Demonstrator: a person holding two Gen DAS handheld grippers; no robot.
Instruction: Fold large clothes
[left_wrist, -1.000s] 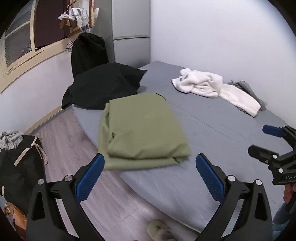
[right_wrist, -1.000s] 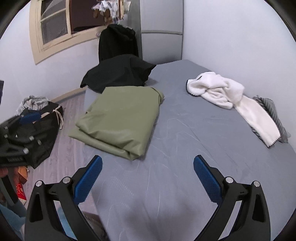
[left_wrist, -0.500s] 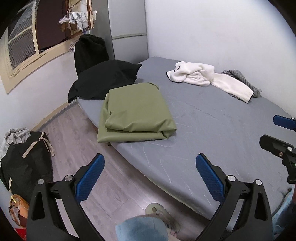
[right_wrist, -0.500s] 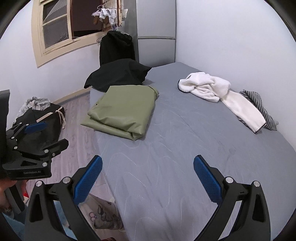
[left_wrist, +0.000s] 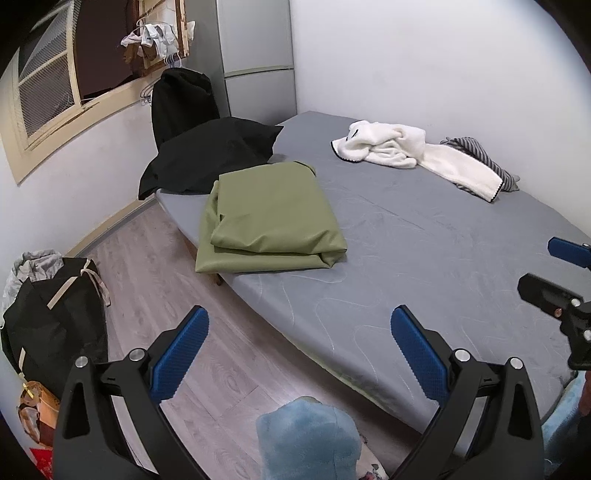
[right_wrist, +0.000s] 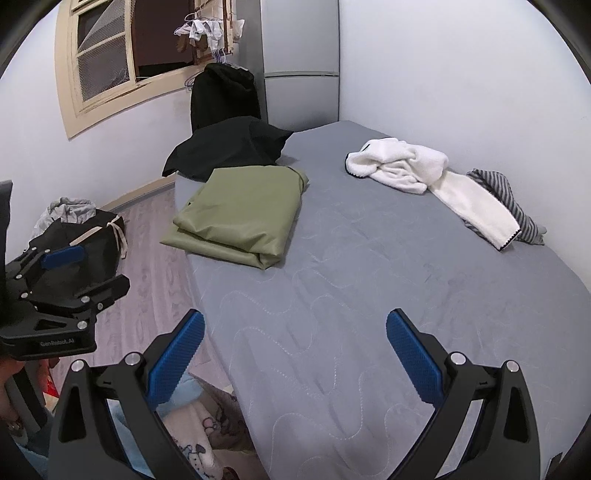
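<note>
1. Our left gripper (left_wrist: 299, 345) is spread wide, nothing between the blue pads (left_wrist: 181, 349). It hangs over the wood floor (left_wrist: 155, 266) at the bed's near edge.
2. Our right gripper (right_wrist: 295, 347) is also spread wide and empty, over the grey mattress (right_wrist: 369, 295). Neither touches any cloth.
3. The folded olive-green garment (left_wrist: 269, 218) lies flat near the left edge of the mattress (left_wrist: 424, 251), one corner overhanging the floor side. In the right wrist view it (right_wrist: 240, 214) sits well ahead of our pads.
4. A black garment (left_wrist: 210, 155) is heaped at the far left corner of the bed, just behind the green one, edges close or touching.
5. A crumpled white fleece garment (left_wrist: 413, 155) lies on the far right side, well apart from the green one. It overlaps a grey striped cloth (left_wrist: 480, 162) near the wall.
6. A black bag (left_wrist: 55, 314) with a beige drawstring stands on the floor at left.
</note>
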